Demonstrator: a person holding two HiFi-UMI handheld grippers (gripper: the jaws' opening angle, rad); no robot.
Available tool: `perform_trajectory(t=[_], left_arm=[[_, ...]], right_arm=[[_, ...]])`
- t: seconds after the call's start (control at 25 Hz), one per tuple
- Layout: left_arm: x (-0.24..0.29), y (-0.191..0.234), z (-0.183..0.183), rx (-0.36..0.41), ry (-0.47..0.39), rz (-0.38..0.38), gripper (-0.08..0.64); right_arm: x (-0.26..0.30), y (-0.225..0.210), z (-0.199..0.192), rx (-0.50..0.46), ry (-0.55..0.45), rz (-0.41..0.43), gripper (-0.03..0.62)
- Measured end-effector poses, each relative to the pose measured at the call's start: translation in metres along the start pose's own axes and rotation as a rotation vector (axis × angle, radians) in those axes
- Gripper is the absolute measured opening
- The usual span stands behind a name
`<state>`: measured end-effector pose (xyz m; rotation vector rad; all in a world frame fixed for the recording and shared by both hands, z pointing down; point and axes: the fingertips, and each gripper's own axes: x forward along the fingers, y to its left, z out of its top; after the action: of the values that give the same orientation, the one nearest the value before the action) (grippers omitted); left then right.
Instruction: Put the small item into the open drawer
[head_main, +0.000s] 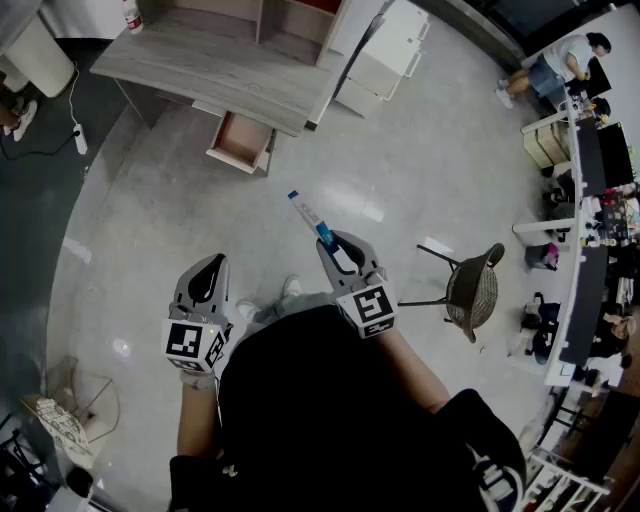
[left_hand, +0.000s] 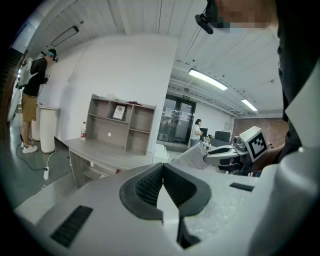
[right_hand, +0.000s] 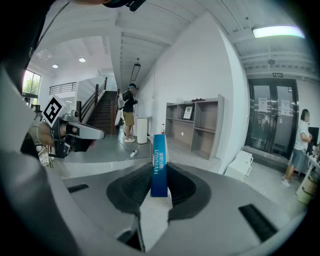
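Closest in, the person's dark shirt (head_main: 320, 400) fills the bottom of the head view, and just ahead of it both tools are held out above the pale floor (head_main: 420, 170). The left gripper (head_main: 207, 272) is on the near side, and its own view settles the matter: fingers (left_hand: 145, 185) clenched together, pad against pad, nothing between them. The right gripper (head_main: 338, 250) sits a little farther forward, grasping the small box (head_main: 308, 218). From the head view that box is only a slim blue-and-white stick poking out past the tips towards the furniture. The right gripper view shows more: the box stands upright on its narrow edge between the ribbed fingers (right_hand: 131, 189), blue face with white lettering. The left gripper view catches its printed white side instead.

Farther out, well apart from the box, the drawer (head_main: 240, 140) is pulled open below the edge of the grey wooden surface (head_main: 200, 60); only the head view looks down into it. A bottle (head_main: 132, 17) stands at the far corner of that surface, beside the shelf unit (left_hand: 120, 122). Off to the right is a wire chair (head_main: 475, 290). Beyond all that, a person (left_hand: 32, 95) stands by the wall, seen only from the gripper cameras.
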<state>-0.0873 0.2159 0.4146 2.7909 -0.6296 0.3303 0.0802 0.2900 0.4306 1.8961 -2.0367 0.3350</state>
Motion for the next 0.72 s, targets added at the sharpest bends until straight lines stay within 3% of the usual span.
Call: perform_trajectory(t=[0.72], left_arm=[[0.067,-0.056,0.014,0.062,0.04,0.03,0.003]], right_arm=[[-0.012,-0.08,-0.01,0.055,-0.071,0.06,0.097]])
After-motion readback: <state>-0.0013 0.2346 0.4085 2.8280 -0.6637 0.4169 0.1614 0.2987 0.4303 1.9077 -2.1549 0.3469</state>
